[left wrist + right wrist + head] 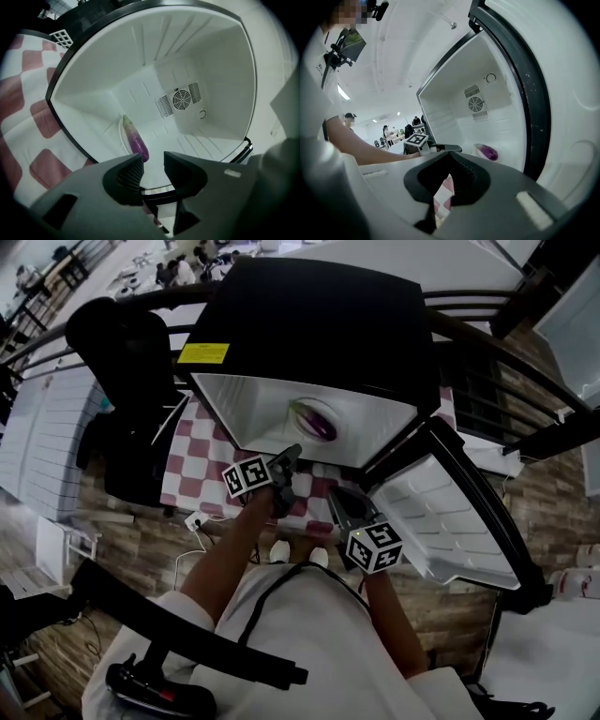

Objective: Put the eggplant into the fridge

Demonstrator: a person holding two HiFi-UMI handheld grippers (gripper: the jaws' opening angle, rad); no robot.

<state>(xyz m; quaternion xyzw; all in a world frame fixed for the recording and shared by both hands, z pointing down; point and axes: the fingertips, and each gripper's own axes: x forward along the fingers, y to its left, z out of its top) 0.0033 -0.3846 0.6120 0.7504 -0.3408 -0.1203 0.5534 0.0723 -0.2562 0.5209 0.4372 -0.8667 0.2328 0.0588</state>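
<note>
Both grippers empty: L gripper (153, 158) jaws spread, R gripper (449, 153) pressed together; eggplant (135, 140) in fridge (225, 70).

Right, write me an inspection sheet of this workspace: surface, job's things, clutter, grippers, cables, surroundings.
Surface: checked cloth under the fridge.
Job's things: eggplant lies on a white dish inside the fridge; door open.
Clutter: nothing seen.
Grippers: left gripper in front of the opening, jaws apart, nothing between them; right gripper beside the door, jaws together, empty.
Cables: white cable on the floor below the cloth.
Surroundings: wood floor; people far behind.
</note>
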